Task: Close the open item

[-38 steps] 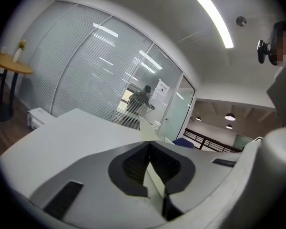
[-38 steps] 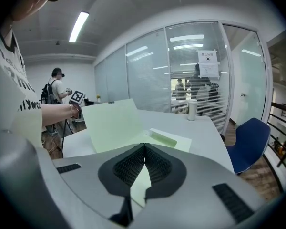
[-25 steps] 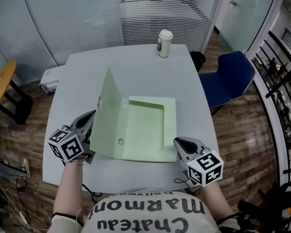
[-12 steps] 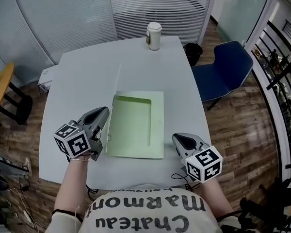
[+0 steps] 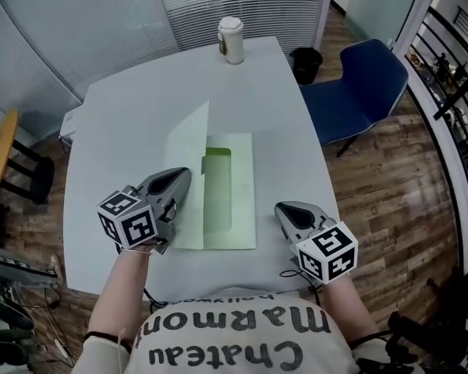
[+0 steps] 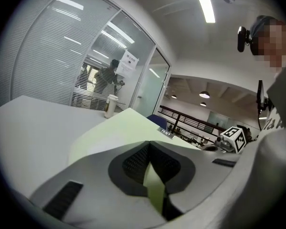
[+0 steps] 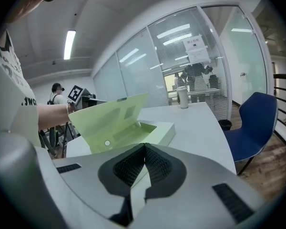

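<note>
A pale green box folder lies on the white table (image 5: 125, 115), with its base (image 5: 240, 197) flat. Its lid (image 5: 189, 174) stands past upright and leans right over the base. My left gripper (image 5: 184, 176) is shut on the lid's near edge. In the left gripper view a strip of the green lid (image 6: 128, 128) runs between the pads at the left gripper's (image 6: 149, 146) tips. My right gripper (image 5: 285, 209) is shut with nothing in it, just right of the folder's near right corner. In the right gripper view the lid (image 7: 112, 118) and base (image 7: 161, 130) lie beyond my right gripper (image 7: 144, 148).
A lidded paper cup (image 5: 231, 40) stands at the table's far edge. A blue chair (image 5: 359, 84) and a dark bin (image 5: 306, 62) are off the table's right side. Glass walls with blinds stand behind.
The lid has swung from leaning open on the left to past upright, tilting right over the base. My left gripper moved right with it. The right gripper stayed put.
</note>
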`<control>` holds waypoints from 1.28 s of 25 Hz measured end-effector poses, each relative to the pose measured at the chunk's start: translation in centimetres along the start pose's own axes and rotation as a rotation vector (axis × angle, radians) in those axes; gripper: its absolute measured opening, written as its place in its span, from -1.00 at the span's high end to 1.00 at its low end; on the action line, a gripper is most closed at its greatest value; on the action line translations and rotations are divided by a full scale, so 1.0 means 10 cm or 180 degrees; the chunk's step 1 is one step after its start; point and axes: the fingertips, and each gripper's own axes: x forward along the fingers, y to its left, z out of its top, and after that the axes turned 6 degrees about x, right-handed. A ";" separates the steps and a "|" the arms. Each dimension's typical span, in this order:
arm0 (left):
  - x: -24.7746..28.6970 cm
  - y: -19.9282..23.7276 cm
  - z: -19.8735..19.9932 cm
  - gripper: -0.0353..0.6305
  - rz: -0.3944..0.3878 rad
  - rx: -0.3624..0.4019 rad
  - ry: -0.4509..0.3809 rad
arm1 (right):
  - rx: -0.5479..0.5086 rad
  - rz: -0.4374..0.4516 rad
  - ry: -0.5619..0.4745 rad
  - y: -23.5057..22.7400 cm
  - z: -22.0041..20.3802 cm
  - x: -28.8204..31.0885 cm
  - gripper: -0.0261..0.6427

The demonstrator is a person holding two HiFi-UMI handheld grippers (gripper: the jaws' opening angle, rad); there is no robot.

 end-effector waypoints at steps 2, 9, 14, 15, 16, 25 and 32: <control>0.10 -0.04 -0.06 0.91 -0.0033 0.0040 0.0108 | 0.0047 0.0007 0.0008 -0.03 -0.03 0.02 0.92; 0.48 -0.24 -0.35 0.91 -0.0196 0.0212 0.0559 | 0.0181 0.0055 0.0057 -0.13 -0.11 0.11 0.92; 0.67 -0.37 -0.52 0.91 -0.0262 0.0308 0.0791 | 0.0285 0.0068 0.0081 -0.23 -0.18 0.10 0.92; 0.70 -0.39 -0.54 0.91 -0.0271 0.0315 0.0827 | 0.0317 0.0078 0.0088 -0.24 -0.20 0.09 0.92; 0.73 -0.41 -0.57 0.91 -0.0278 0.0327 0.0870 | 0.0354 0.0091 0.0095 -0.25 -0.23 0.08 0.92; 1.06 -0.46 -0.91 0.91 -0.0376 0.0580 0.1376 | 0.0618 0.0135 0.0051 -0.41 -0.33 0.11 0.92; 1.19 -0.52 -1.06 0.91 -0.0439 0.0879 0.1711 | 0.0733 0.0136 0.0050 -0.46 -0.37 0.10 0.92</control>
